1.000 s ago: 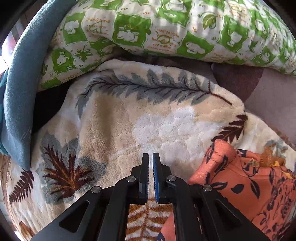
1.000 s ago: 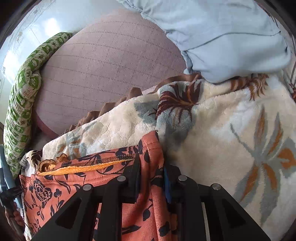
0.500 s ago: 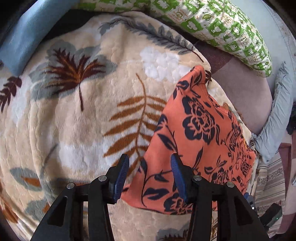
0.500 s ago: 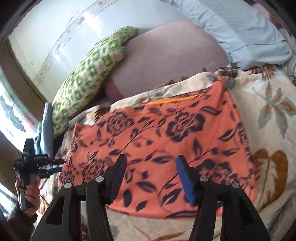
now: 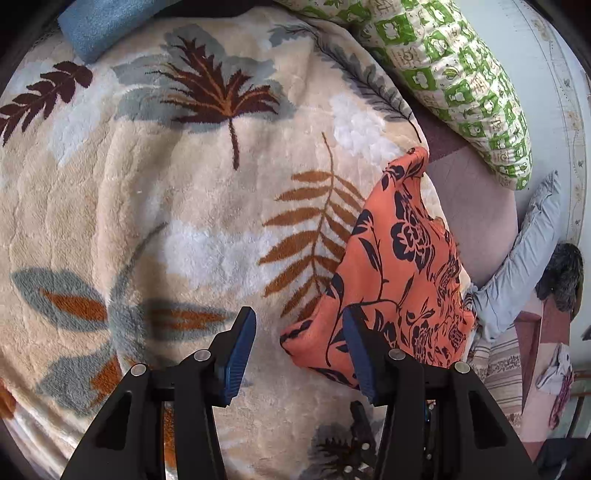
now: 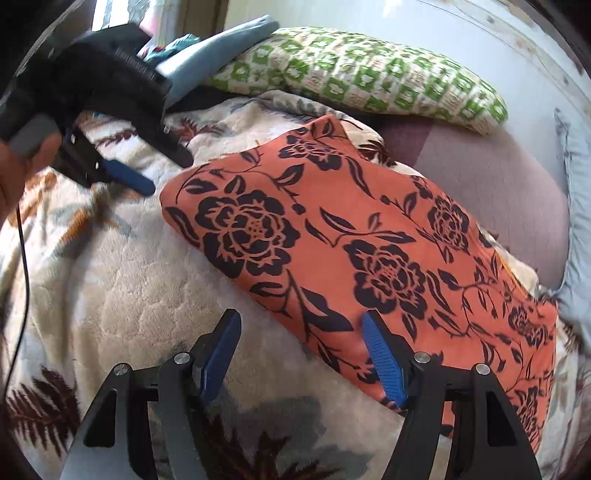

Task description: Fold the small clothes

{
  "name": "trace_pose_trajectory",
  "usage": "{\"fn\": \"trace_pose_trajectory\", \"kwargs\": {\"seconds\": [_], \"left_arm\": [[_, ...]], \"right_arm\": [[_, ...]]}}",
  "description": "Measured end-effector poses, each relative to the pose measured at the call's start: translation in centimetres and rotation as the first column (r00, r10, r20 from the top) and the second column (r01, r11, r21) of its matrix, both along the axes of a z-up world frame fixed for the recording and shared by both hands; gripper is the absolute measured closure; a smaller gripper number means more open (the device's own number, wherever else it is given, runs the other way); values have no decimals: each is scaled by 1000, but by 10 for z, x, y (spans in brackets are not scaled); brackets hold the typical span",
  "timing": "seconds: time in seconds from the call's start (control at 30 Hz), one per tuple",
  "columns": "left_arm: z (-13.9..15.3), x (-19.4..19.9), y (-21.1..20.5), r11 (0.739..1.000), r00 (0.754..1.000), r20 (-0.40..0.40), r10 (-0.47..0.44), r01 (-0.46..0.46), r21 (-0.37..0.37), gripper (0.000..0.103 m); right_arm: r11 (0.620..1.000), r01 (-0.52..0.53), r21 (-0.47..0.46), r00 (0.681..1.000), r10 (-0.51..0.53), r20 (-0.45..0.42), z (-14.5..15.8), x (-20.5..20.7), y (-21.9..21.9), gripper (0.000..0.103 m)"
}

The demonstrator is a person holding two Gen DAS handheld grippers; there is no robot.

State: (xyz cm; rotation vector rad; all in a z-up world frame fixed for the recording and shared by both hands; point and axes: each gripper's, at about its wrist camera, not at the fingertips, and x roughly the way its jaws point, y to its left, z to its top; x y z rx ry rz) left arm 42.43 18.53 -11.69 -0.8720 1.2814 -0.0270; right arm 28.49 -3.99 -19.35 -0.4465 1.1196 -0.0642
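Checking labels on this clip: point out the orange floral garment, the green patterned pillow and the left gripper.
orange floral garment (image 6: 332,236), right wrist view, middle of fabric.
green patterned pillow (image 5: 461,85), left wrist view, middle.
left gripper (image 5: 297,350), left wrist view, between fingers.

Left gripper (image 5: 297,349), right gripper (image 6: 301,354): angled downward, jaws opening, nothing gripped.

A plush cream blanket (image 5: 192,229) with leaf prints covers the bed. A green-and-white patterned pillow (image 5: 461,77) lies along its far edge, beside a blue towel (image 5: 107,22) and a grey pillow (image 5: 524,254).
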Motion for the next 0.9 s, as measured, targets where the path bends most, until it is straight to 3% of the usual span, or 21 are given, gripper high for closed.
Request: {"fn": "trace_pose_trajectory", "kwargs": {"seconds": [0.23,0.27,0.33,0.4,0.5,0.6,0.67,0.77,0.8,0.9], "left_arm": [[4,55,2,994,996,-15,-87,88,57,54],[5,64,0,993,994,-15,-106,107,58,54],[8,83,-11,985,987,1,-158,158,65,54],[12,100,-29,970,973,29,-231,228,86,53],[9,122,-49,940,942,51,-333,326,102,51],[-11,141,-69,910,915,-6,-404,402,96,51],[-26,152,-83,893,898,-42,-438,440,99,51],[-27,158,-97,877,884,-19,-467,466,117,51],[-26,159,-102,868,874,-16,-485,484,106,55],[-18,161,-120,828,844,-14,-536,529,189,70]], "right_arm": [[971,-97,-221,993,109,39,-23,19,27,36],[969,-107,-225,992,119,39,-23,21,26,39],[971,-112,-210,991,123,42,-21,23,24,66],[973,-112,-203,990,127,64,-16,22,23,72],[973,-114,-203,990,129,62,-17,24,25,73],[972,-117,-204,989,133,65,-18,24,25,73],[975,-113,-193,990,128,67,-19,24,24,73],[977,-115,-178,989,129,70,-17,23,22,73],[980,-115,-164,989,128,70,-15,23,20,74],[986,-102,-129,990,114,87,-5,23,14,81]]}}
